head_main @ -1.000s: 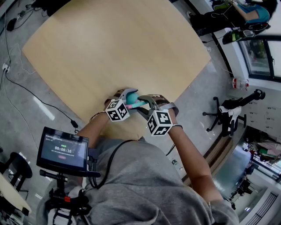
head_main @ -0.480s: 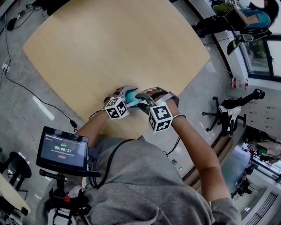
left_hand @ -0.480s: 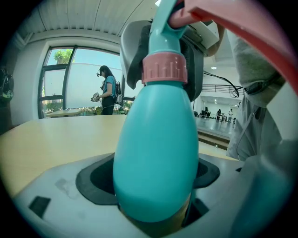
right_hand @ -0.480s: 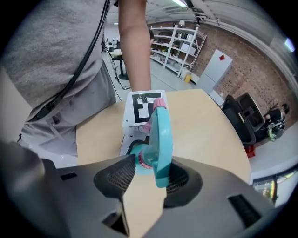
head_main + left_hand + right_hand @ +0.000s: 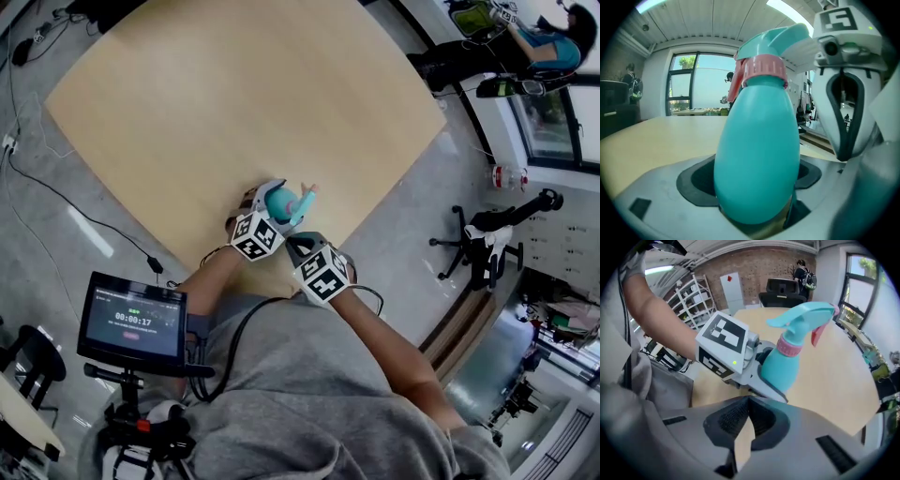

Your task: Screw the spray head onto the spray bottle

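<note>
Since the earlier frame our R gripper (image 5: 749, 401) has come off the head (image 5: 780, 40) and drawn back toward us, jaws just closed, now pressed together w/ nothing between. Our L gripper (image 5: 265, 208) clamps the bottle (image 5: 757, 159) by its belly at the table's (image 5: 187, 112) near edge, head seated at the pink collar (image 5: 761, 70) (how tight, we can't tell). From the R jaws the bottle lies just ahead, up-right, long axis slanting away w/ nozzle at the far end; R is the free hand for any further turn.

Head view overhead; gripper views close on spray bottle (image 5: 757, 154)
</note>
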Available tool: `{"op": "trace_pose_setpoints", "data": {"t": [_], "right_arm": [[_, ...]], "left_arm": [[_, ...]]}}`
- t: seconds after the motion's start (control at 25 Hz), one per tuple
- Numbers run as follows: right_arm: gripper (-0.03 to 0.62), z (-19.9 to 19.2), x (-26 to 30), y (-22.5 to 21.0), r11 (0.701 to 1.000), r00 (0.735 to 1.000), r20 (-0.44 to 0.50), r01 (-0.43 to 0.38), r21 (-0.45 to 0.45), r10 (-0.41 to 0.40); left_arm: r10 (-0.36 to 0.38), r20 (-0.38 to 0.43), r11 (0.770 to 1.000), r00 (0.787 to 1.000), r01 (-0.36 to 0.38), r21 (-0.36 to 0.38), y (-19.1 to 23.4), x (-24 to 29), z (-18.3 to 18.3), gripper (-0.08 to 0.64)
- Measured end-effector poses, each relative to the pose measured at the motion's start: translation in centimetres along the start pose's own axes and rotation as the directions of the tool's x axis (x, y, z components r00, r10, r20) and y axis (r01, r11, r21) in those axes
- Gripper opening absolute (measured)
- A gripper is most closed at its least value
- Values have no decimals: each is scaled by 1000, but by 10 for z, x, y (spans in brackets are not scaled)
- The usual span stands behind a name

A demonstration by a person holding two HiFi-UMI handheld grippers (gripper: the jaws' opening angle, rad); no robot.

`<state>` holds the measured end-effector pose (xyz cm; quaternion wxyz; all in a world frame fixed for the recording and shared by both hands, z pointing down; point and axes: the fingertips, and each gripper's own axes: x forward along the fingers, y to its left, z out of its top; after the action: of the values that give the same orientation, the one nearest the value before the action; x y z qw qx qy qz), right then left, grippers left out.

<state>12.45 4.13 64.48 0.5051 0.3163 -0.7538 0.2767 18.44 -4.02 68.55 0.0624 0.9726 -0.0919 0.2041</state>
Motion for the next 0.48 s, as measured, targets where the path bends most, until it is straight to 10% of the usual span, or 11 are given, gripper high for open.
{"op": "trace_pose_setpoints", "data": {"t": [0.16,0.28,0.32,0.4,0.48], "right_arm": [[3,2,-16,-7,998,999,27,36,-55,-34],[6,31,-64,-23,930,991,56,132,-343,-120],[21,44,-81,-26,864,985,79,173,-472,-155],[270,66,-103,-28,684,976,107,209,-699,-188],[270,73,-102,-23,471,983,60,137,-872,-174]], "left_arm": [[20,8,1000,1000,-20,-15,4,0,1,418],[7,9,1000,1000,-7,-12,1,0,2,418],[3,8,1000,1000,-2,-10,1,0,1,417],[-10,5,1000,1000,11,-4,-1,0,1,418],[-33,1,999,999,33,5,-3,0,0,417]]}}
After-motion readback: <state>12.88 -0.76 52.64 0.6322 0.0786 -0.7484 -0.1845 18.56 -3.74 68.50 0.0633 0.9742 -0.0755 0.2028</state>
